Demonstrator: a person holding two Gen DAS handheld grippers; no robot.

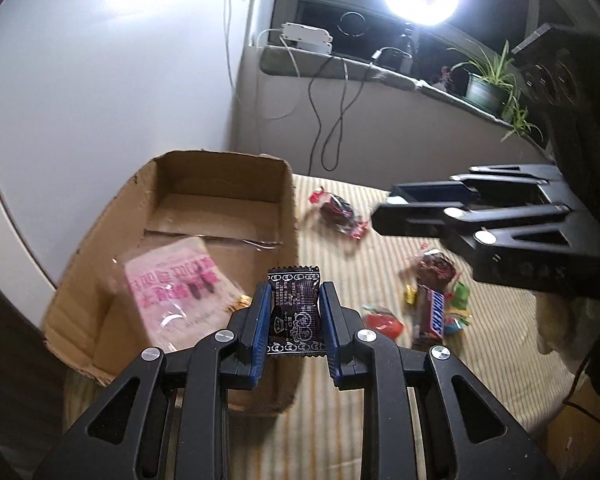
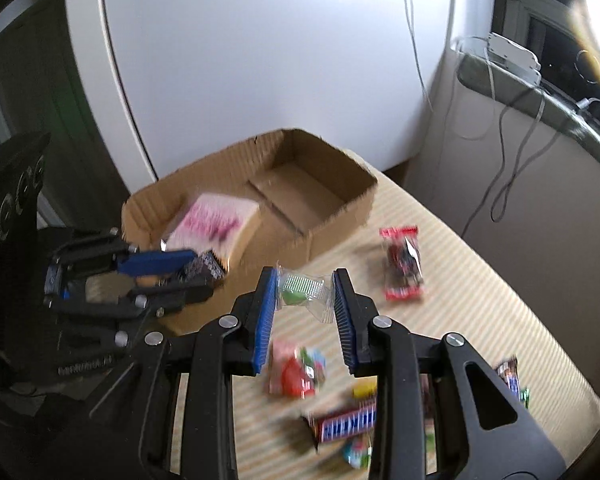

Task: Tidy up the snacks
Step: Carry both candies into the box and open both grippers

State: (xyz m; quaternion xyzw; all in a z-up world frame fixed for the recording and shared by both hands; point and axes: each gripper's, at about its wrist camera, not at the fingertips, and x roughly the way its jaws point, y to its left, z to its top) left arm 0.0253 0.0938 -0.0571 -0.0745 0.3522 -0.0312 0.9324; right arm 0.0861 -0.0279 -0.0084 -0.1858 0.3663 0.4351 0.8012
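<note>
left gripper clamped on black candy packet beside cardboard box | right gripper pinching clear green candy above striped cloth

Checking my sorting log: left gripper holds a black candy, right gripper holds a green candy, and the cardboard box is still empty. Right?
Not quite. The box is not empty: a pink packet already lies inside, as the left wrist view shows. The rest holds: left gripper grips the black candy, right gripper the green candy.

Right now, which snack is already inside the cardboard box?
Only the pink-labelled packet, lying in the cardboard box. The black candy is in the left gripper; the Snickers bar lies outside.
</note>
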